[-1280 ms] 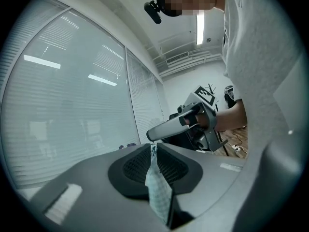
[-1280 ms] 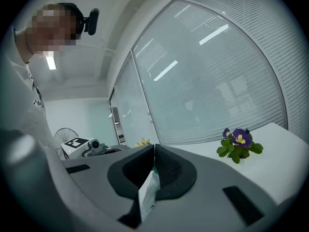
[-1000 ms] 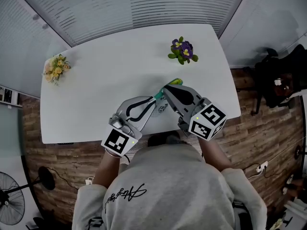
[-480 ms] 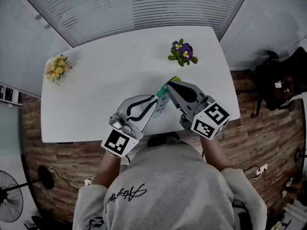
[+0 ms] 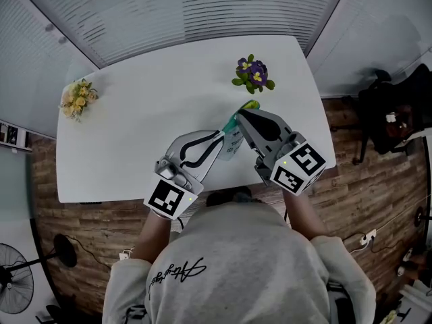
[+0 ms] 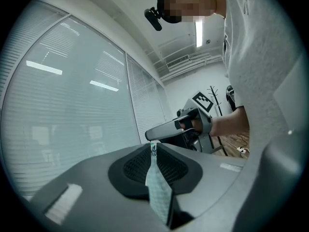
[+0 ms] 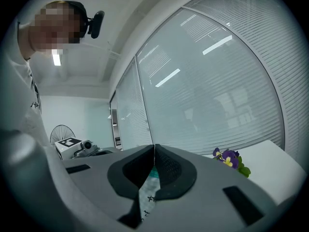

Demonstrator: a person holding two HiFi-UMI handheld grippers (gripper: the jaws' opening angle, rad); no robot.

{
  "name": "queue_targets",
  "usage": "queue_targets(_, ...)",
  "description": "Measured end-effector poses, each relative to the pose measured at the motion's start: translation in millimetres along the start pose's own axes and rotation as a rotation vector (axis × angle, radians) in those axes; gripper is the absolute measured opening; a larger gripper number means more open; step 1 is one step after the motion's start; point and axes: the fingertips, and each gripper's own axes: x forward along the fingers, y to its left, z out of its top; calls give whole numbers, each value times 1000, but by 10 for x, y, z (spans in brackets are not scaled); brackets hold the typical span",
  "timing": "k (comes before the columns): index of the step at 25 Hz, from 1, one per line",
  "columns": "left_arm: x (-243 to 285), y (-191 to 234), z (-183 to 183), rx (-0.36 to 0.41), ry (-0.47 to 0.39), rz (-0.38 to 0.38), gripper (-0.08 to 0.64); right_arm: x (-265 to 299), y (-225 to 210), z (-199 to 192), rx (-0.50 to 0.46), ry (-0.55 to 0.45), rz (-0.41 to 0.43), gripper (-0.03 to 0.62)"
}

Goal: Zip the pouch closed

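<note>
A small pale pouch (image 5: pixel 231 140) with dark print and a green end (image 5: pixel 250 104) hangs above the white table (image 5: pixel 148 106), stretched between both grippers. My left gripper (image 5: pixel 221 136) is shut on the pouch's near-left edge; in the left gripper view the thin fabric (image 6: pixel 157 187) runs pinched between the pads (image 6: pixel 133 170). My right gripper (image 5: pixel 238 117) is shut on the pouch's upper edge; in the right gripper view printed fabric (image 7: pixel 147 197) shows in the slit between the jaws. The zipper pull is hidden. The right gripper (image 6: pixel 166 130) faces the left one closely.
A pot of purple flowers (image 5: pixel 251 74) stands at the table's far right, just beyond the green end of the pouch. Yellow flowers (image 5: pixel 77 94) sit at the far left. The table's near edge (image 5: pixel 121 196) runs under my hands; window blinds lie behind.
My right gripper has drawn a little up and away toward the purple flowers, keeping hold of the pouch. The left gripper has stayed nearly in place.
</note>
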Motion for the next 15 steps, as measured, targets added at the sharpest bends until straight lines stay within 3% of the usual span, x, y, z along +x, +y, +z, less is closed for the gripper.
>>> queue_targets(15,154,17,-84,-16,13,7,32,42,-179,-113,-107,47,-65,8)
